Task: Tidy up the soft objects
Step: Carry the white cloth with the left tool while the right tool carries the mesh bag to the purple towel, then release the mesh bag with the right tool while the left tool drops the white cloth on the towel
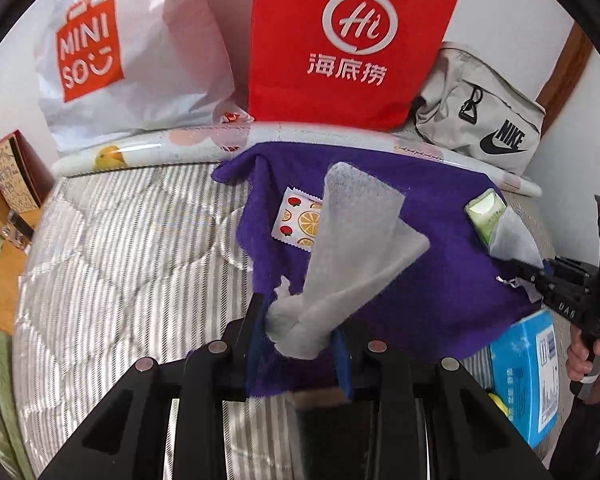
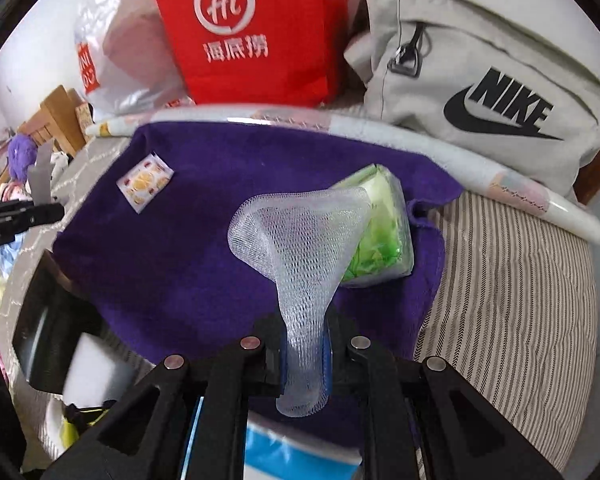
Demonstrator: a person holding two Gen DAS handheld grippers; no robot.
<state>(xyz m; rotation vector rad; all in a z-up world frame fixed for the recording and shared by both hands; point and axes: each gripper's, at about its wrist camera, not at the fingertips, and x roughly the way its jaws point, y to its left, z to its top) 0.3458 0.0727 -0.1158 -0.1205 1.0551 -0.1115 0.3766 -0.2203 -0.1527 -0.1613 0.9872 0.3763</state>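
Note:
A purple towel [image 1: 440,220] [image 2: 180,260] lies spread on the striped bed. On it rest a fruit-print sachet [image 1: 300,220] [image 2: 144,180] and a green tissue pack [image 1: 484,216] [image 2: 388,240]. My left gripper [image 1: 300,332] is shut on a bunched grey-white cloth wipe [image 1: 360,240], which stands up above the towel's near edge. My right gripper [image 2: 304,344] is shut on a white mesh net [image 2: 300,248], held just in front of the tissue pack. From the left wrist view the right gripper [image 1: 532,276] shows at the right with the net [image 1: 516,240].
A red paper bag [image 1: 352,40], a white Miniso plastic bag [image 1: 120,60] and a grey Nike pouch [image 1: 480,120] line the wall behind a rolled mat [image 1: 180,148]. A blue box [image 1: 528,376] sits at the towel's near right corner. A person's hand [image 1: 588,356] grips the right handle.

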